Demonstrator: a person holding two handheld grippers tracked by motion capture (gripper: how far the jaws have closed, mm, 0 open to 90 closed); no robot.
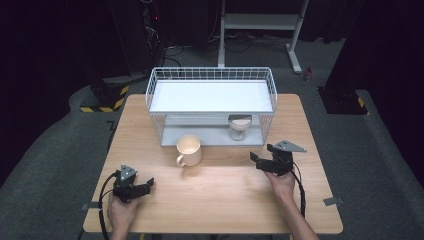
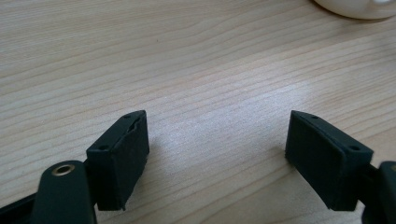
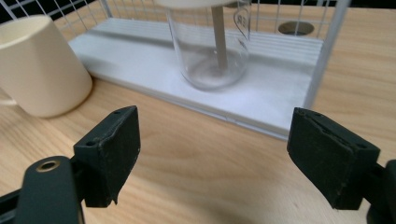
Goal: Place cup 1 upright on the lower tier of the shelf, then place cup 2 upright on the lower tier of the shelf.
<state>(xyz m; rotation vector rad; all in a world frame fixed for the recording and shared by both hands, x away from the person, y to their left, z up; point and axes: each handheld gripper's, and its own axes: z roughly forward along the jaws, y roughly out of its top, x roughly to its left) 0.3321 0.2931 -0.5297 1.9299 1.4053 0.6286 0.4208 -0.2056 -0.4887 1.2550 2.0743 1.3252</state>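
High view: a wooden worktop [image 1: 220, 190] carries a white wire rack [image 1: 211, 102] with two shelves. The upper shelf is bare. On the lower shelf, at its right part, stands a clear glass beaker [image 1: 239, 127] with a pale lid on top. A cream mug [image 1: 189, 150] stands on the worktop just in front of the rack, handle toward the person; I cannot tell if anything is inside it. The left hand-held gripper [image 1: 145, 185] rests near the front left corner of the worktop, jaws apart and holding nothing. The right hand-held gripper [image 1: 257, 161] is in front of the right end of the rack, near the beaker but apart from it, jaws apart and holding nothing.

Left gripper view: the two black jaws of the left hand-held gripper [image 2: 217, 149] stand wide apart above bare wood, nothing between them. The bottom edge of the mug [image 2: 355, 7] shows at the top right, well apart.

Right gripper view: the right hand-held gripper [image 3: 212, 154] has its jaws open, with only wood between them. Ahead, the beaker [image 3: 210, 46] stands on the lower shelf of the rack [image 3: 280, 93]; a pale stick stands inside it, and it looks otherwise empty. The mug [image 3: 39, 65] stands at the left, just beside the shelf edge.
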